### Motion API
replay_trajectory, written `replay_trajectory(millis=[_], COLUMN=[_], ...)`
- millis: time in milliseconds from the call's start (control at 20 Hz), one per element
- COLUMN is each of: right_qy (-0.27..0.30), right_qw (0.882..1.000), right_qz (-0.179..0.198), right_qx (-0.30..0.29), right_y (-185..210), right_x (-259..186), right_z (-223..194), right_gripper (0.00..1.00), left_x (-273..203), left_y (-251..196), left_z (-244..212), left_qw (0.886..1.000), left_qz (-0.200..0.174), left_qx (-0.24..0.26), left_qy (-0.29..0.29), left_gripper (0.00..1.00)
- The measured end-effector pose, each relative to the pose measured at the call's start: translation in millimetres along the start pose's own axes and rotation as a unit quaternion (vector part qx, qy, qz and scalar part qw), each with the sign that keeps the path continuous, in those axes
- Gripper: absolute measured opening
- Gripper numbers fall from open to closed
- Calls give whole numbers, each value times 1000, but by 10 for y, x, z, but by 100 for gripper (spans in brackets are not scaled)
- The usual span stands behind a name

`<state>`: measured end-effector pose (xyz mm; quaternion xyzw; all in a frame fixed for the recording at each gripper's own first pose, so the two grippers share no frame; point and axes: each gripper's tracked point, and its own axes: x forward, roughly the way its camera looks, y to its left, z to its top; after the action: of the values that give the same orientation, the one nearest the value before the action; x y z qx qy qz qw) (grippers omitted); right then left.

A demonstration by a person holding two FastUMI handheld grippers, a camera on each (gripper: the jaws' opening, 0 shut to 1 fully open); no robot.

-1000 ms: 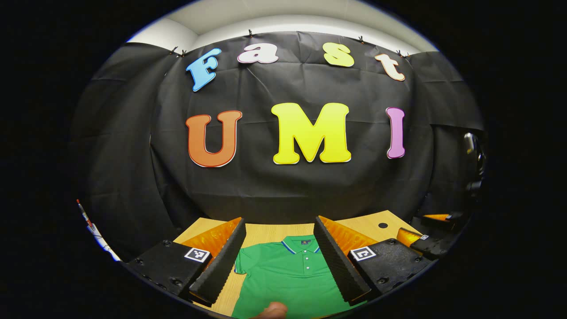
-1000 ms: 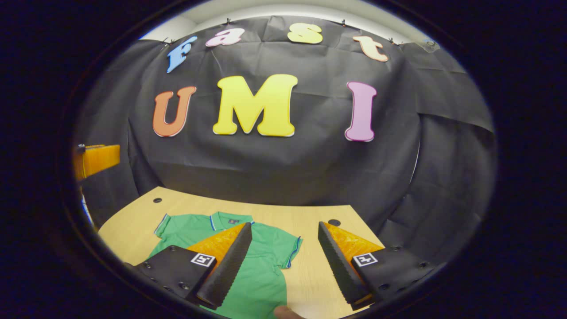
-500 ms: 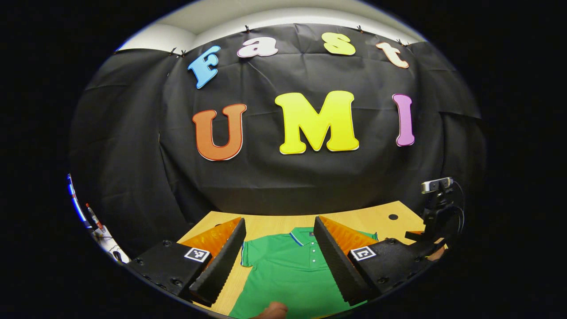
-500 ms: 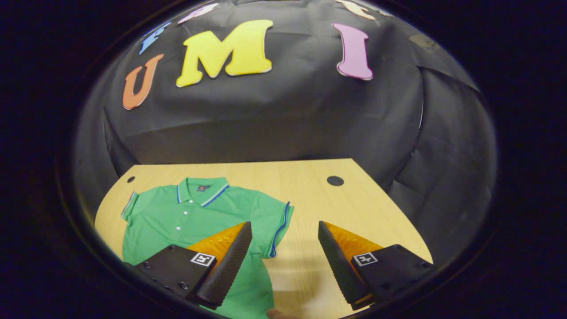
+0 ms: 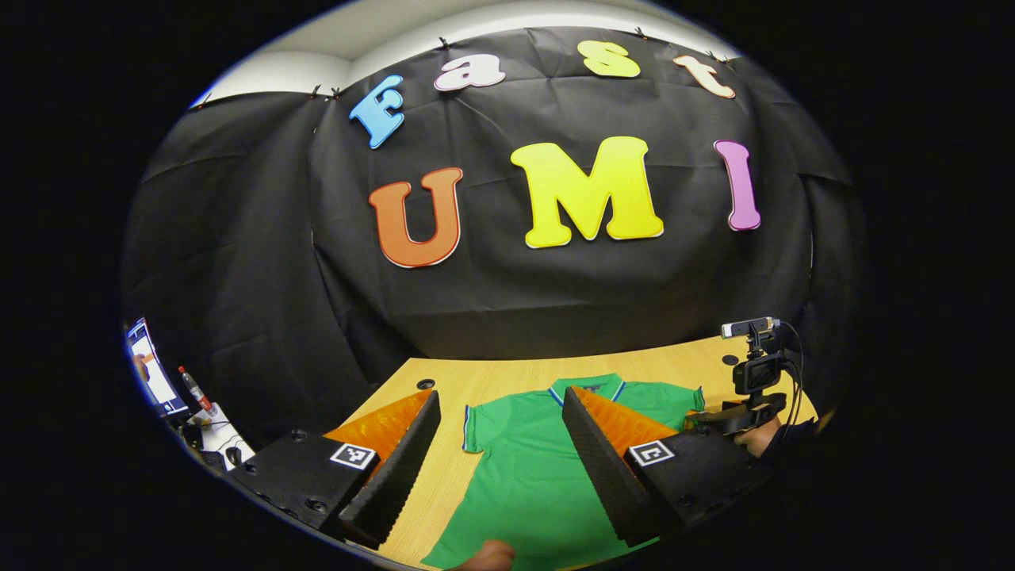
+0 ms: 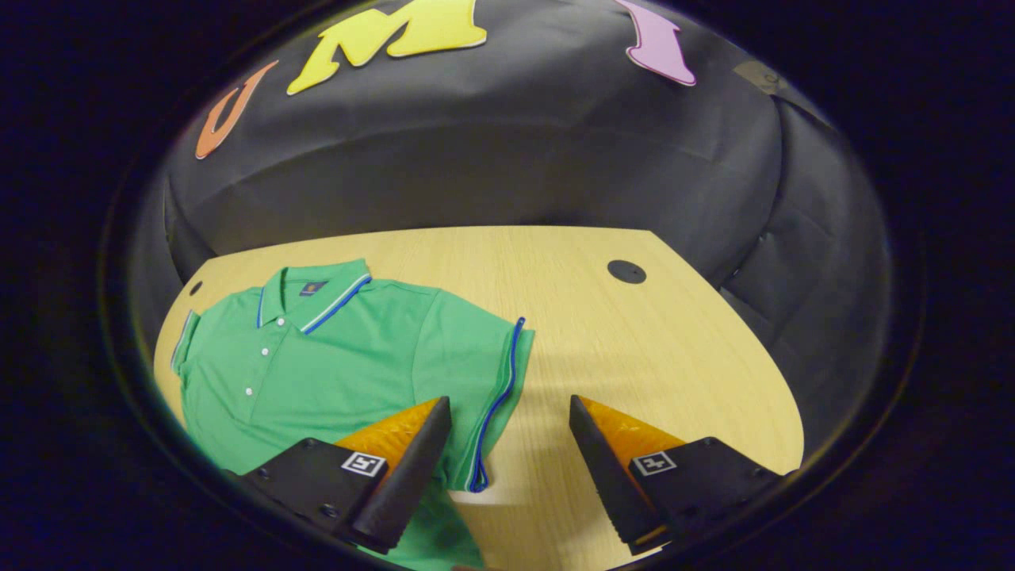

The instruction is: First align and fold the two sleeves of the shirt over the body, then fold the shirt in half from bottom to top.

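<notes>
Right claw [image 6: 507, 444] is hanging wide at the frame bottom, straddling the blue-trimmed cuff of the near sleeve [image 6: 484, 373]; best to pinch that cuff squarely and carry it flat over the body. Left claw [image 5: 499, 444] is gaping wide too, over the shirt [image 5: 547, 460] lower centre. The shirt is lying flat on the table [image 6: 634, 349], long axis running away, collar [image 6: 317, 293] pointing toward the upper left.

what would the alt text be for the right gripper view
A green polo shirt lies flat and unfolded on a light wooden table, collar toward the black cloth wall. The open right gripper hovers over the blue-trimmed sleeve nearest it, one finger over the fabric and one over bare wood.
</notes>
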<state>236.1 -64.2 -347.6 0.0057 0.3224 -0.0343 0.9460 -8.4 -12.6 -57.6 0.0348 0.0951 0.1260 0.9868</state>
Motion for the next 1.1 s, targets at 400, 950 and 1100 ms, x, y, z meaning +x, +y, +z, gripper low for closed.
replay_trajectory(millis=[400, 950, 1100], right_qy=[24, 7, -18], right_qw=[999, 999, 999], right_qz=[22, 31, 34], right_qx=[17, 7, -17], right_y=[86, 105, 163], right_x=[102, 68, -25], right_z=[-71, 17, 182], right_gripper=[30, 5, 5], left_x=[31, 76, 84], left_y=[49, 135, 181], left_z=[-157, -344, -352], left_qw=[1000, 999, 999], left_qz=[8, 16, 19], left_qx=[-6, -14, -19], left_qy=[22, 44, 44], left_gripper=[100, 100, 100])
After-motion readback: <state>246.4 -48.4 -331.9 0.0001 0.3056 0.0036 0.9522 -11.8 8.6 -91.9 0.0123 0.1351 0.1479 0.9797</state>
